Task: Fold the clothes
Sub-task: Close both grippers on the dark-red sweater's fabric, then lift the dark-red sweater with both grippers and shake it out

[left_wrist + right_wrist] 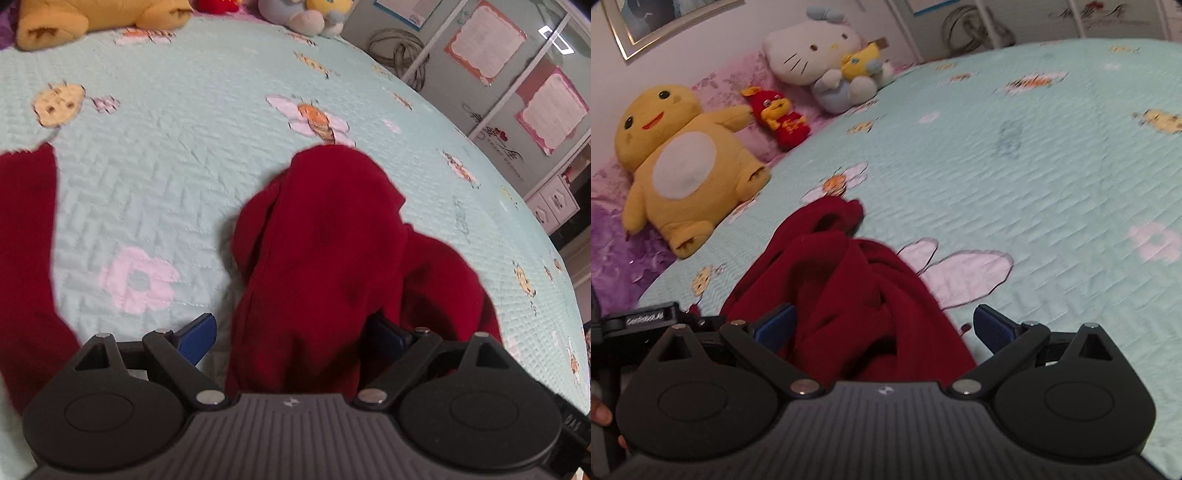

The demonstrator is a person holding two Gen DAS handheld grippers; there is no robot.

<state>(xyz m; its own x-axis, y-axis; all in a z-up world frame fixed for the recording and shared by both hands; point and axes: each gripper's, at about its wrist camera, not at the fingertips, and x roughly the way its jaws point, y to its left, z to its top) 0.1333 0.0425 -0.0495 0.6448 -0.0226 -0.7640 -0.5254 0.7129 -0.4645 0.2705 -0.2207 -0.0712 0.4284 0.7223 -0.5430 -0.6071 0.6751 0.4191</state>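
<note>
A dark red garment (325, 229) lies bunched on the pale green quilted bedspread (166, 177). In the left wrist view the bunch rises between my left gripper's (295, 328) blue pads (199, 332) and drapes over the right one; the jaws stand wide apart. Another red stretch of cloth (26, 240) runs down that view's left edge. In the right wrist view the same red garment (842, 280) sits crumpled between the fingers of my right gripper (884, 325), nearer the left pad (775, 326). That gripper is open too, and its right pad (993, 325) is clear of the cloth.
Plush toys line the head of the bed: a yellow one (679, 162), a small red one (783, 118), a white cat (812, 48). Purple pillows (613, 240) lie behind them. The bed's right edge (535, 221) meets a wall, a coiled cable (399, 48) and drawers (554, 203).
</note>
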